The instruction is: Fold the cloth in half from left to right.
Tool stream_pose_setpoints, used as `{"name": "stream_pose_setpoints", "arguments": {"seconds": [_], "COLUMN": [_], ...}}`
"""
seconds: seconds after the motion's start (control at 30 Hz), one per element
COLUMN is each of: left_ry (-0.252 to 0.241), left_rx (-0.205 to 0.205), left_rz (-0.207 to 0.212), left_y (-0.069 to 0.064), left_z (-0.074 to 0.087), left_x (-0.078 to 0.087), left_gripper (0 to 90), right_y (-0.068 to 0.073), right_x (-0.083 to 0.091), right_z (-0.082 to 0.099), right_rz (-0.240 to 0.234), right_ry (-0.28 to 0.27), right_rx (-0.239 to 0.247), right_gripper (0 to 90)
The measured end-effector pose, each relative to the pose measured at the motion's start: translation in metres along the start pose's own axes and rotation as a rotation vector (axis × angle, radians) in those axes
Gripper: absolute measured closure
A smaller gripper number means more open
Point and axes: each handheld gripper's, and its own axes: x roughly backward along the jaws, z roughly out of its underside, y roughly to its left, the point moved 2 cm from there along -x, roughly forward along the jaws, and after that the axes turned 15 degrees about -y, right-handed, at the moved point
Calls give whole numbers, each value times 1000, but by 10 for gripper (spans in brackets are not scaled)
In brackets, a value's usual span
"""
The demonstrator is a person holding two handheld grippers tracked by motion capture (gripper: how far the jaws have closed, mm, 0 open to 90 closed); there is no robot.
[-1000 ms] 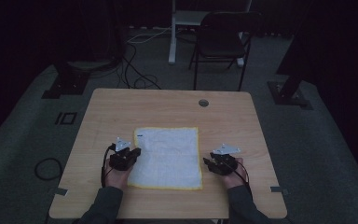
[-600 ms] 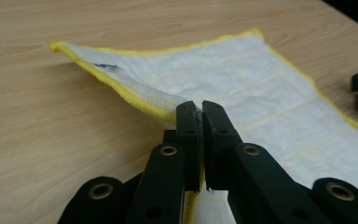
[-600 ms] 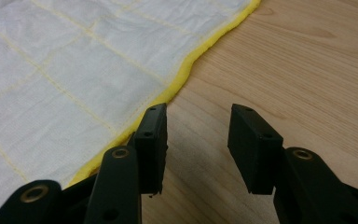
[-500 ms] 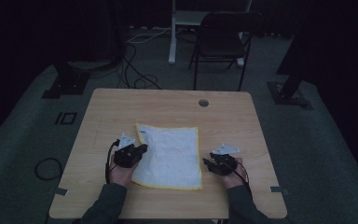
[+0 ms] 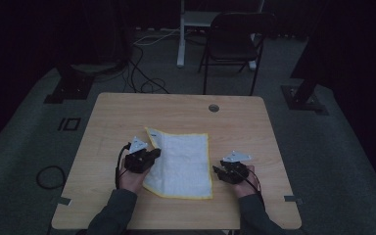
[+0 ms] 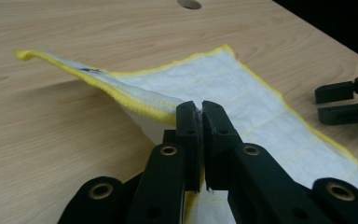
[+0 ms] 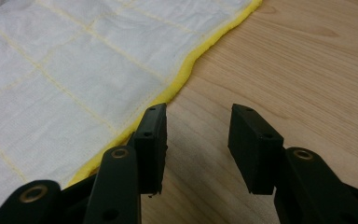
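High view: one white woven cloth with a yellow stitched border (image 5: pixel 183 164) lies near the middle of the pale wooden surface (image 5: pixel 127 112), toward the person's side. Two grippers flank the cloth. The left gripper (image 5: pixel 149 156) sits at the cloth's left edge, its jaws clenched on that yellow hem; in the left gripper view the pinched border (image 6: pixel 135 95) rises off the wood, and the far left corner curls up with it. The right gripper (image 5: pixel 219 171) rests just off the cloth's right edge, its jaws parted and grasping nothing, the yellow border (image 7: pixel 177 81) running just beside one jaw. One round grommet hole (image 5: pixel 213 107) lies beyond the cloth's far edge. Bare wood surrounds the cloth on all four sides, widest on the far side.
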Motion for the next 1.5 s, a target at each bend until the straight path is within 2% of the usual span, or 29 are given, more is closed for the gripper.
{"name": "stream_pose_setpoints", "arguments": {"seconds": [0.8, 1.5], "left_ry": [-1, 20], "left_rx": [-25, -25], "left_rz": [85, 134], "left_y": [-29, -47], "left_z": [-12, -9], "left_x": [-24, -46], "left_gripper": [869, 870], "right_y": [-3, -9], "right_x": [1, 3], "right_z": [0, 1], "right_rz": [7, 23], "right_ry": [0, -7], "right_rx": [-4, -22], "right_gripper": [572, 572]}}
